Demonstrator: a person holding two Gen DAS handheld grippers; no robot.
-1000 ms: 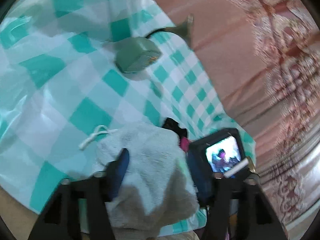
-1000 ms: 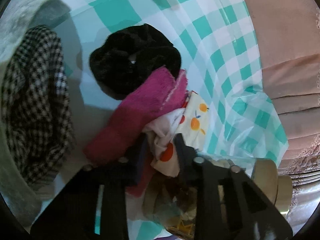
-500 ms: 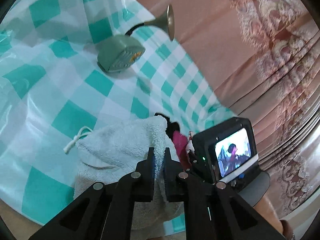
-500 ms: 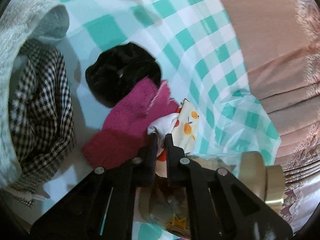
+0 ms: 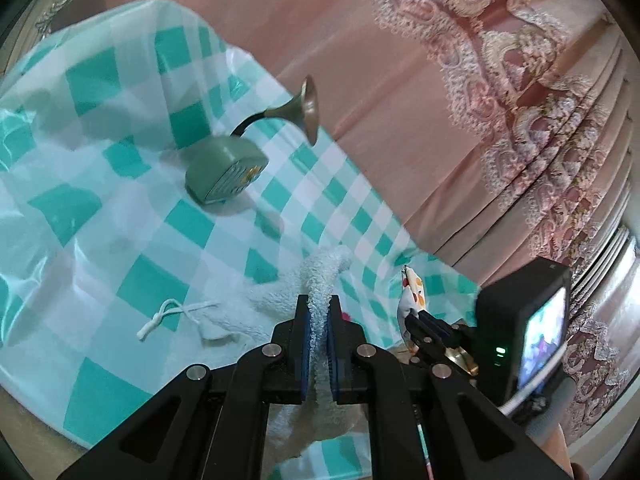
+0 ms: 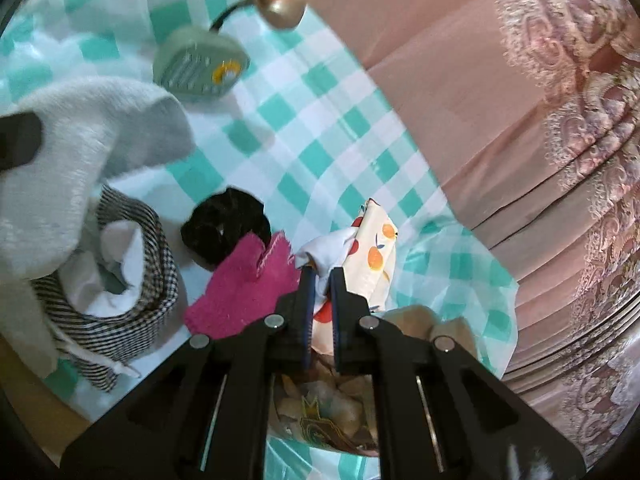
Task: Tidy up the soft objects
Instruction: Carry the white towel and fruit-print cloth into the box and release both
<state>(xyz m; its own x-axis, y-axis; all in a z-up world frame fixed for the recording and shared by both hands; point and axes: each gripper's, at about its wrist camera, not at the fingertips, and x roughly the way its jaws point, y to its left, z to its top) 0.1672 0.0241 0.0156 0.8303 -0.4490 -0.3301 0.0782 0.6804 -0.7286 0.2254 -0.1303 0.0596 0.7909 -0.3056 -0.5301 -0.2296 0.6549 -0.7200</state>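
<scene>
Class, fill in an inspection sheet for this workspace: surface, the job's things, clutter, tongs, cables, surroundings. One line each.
Surface: teal-and-white checked tablecloth, wrinkled and glossy.
Job's things: white fleece pouch lifted; fruit-print cloth lifted; pink cloth, black scrunchie and houndstooth pouch lying on the cloth.
Clutter: green horn speaker; patterned packet below the right tongs.
Tongs: left tongs shut on the white fleece pouch; right tongs shut on the fruit-print cloth.
Cables: nothing seen.
Surroundings: pink lace-trimmed curtain behind the table.
</scene>
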